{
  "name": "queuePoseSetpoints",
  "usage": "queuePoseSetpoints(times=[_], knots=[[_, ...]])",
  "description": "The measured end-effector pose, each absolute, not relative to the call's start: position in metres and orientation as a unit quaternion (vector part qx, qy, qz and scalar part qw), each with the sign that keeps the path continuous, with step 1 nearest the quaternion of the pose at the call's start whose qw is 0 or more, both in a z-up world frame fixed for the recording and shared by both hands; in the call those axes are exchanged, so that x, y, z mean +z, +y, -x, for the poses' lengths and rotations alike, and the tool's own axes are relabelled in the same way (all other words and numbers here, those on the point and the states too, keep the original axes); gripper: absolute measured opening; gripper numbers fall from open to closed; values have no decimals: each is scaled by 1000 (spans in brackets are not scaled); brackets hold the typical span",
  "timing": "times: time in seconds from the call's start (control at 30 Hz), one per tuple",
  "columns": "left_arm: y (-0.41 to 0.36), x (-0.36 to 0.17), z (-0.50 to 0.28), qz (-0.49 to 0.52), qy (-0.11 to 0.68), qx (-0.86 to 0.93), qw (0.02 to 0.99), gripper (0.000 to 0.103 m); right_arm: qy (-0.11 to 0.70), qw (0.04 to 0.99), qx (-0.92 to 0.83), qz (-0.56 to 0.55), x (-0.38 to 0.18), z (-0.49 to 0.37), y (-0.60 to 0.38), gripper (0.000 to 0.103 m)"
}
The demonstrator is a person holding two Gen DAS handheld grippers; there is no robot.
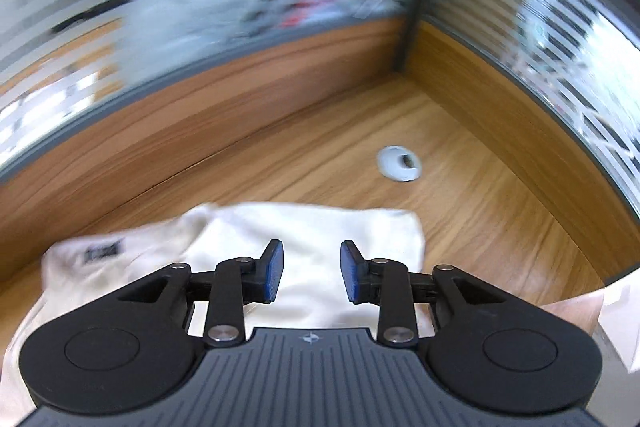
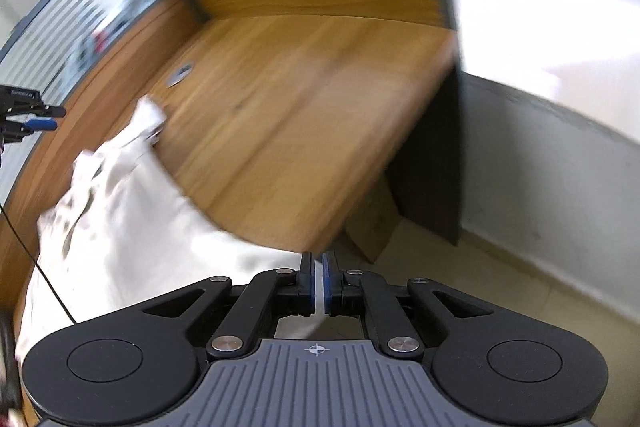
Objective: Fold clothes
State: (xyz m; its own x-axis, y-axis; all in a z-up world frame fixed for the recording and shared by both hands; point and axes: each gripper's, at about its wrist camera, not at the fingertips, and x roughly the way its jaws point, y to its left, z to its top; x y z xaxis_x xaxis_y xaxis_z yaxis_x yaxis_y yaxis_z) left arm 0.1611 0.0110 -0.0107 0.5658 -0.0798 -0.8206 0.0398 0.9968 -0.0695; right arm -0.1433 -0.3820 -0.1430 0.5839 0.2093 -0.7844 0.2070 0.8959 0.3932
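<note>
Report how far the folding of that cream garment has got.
Done: part of the cream garment already lies doubled over on the wooden desk. In hand: the right claw is shut on an edge of the cloth; the left claw is open, holding nothing. Left: lay down the held edge and square the fold.

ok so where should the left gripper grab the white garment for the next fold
Probably the far right corner of the white garment, coming down from above. That corner lies flat on the wooden desk with bare wood on two sides, so a finger can slip under its edge. The left gripper is open above the cloth with nothing between its pads; the right gripper is shut on the near hem.
</note>
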Motion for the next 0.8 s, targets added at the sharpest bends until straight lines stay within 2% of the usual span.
queuePoseSetpoints(times=[0.33, 0.6, 0.8], knots=[[91, 6, -2, 68, 432, 92, 895, 41, 470, 844, 247, -75, -126, 93, -345, 11], [82, -8, 144, 103, 398, 186, 892, 50, 449, 785, 418, 85, -123, 66, -314, 11], [51, -28, 230, 119, 383, 241, 884, 54, 433, 746, 482, 152, -124, 59, -295, 12]])
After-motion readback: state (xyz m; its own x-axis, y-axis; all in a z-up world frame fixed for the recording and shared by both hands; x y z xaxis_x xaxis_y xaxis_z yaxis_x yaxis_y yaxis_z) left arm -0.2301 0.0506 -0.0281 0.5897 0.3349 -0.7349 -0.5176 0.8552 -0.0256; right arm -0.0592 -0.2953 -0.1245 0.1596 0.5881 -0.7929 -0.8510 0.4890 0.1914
